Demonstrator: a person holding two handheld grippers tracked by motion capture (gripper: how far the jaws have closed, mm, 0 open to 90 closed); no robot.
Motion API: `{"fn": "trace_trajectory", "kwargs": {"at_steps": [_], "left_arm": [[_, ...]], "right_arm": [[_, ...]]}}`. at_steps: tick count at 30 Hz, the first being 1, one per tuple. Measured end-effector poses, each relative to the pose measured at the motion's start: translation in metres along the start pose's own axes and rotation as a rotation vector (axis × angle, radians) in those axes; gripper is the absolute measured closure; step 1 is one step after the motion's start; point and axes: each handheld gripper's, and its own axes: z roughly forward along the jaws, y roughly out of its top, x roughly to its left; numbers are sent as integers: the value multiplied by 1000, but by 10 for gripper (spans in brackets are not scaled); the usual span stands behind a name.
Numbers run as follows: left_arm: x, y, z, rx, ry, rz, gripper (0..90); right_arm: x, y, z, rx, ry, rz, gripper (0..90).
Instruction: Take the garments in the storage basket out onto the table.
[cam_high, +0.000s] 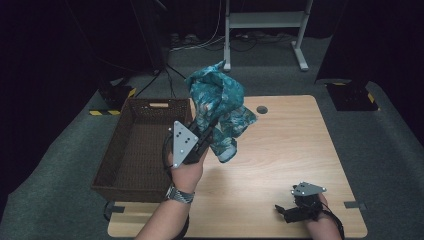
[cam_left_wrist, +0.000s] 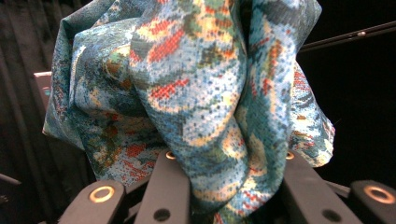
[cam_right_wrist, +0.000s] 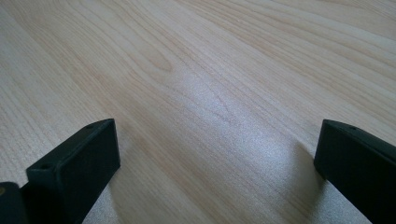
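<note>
Wooden tabletop (cam_high: 280, 150) carries the scene, with a brown wicker basket (cam_high: 131, 150) at its left edge, empty inside as far as the high view shows. Left gripper (cam_high: 207, 131) holds a teal patterned cloth (cam_high: 220, 107) up in the air, above the tabletop and just right of the basket's near-right corner; its jaws pinch a bunched fold of the fabric low down, seen close in the left gripper view where the cloth (cam_left_wrist: 196, 107) wells up between the two black jaws. Right gripper (cam_high: 280, 210) rests low at the near right of the tabletop, jaws spread wide, nothing between them. Step in hand looks like carrying the cloth over to the basket: keep the pinch firm, swing left until the whole bundle clears the rim, lower, then release. Watch the loose tail hanging down, it could snag the rim. Cloth's long axis runs roughly vertical, crumpled bulk pointing up and away from the person, short tail down.
</note>
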Motion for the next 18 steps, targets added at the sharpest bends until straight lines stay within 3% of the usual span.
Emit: {"fn": "trace_trajectory", "kwargs": {"at_steps": [18], "left_arm": [[-26,-12,24,36,-73,-17,775]], "right_arm": [[0,0,0,0,4,-3,2]]}}
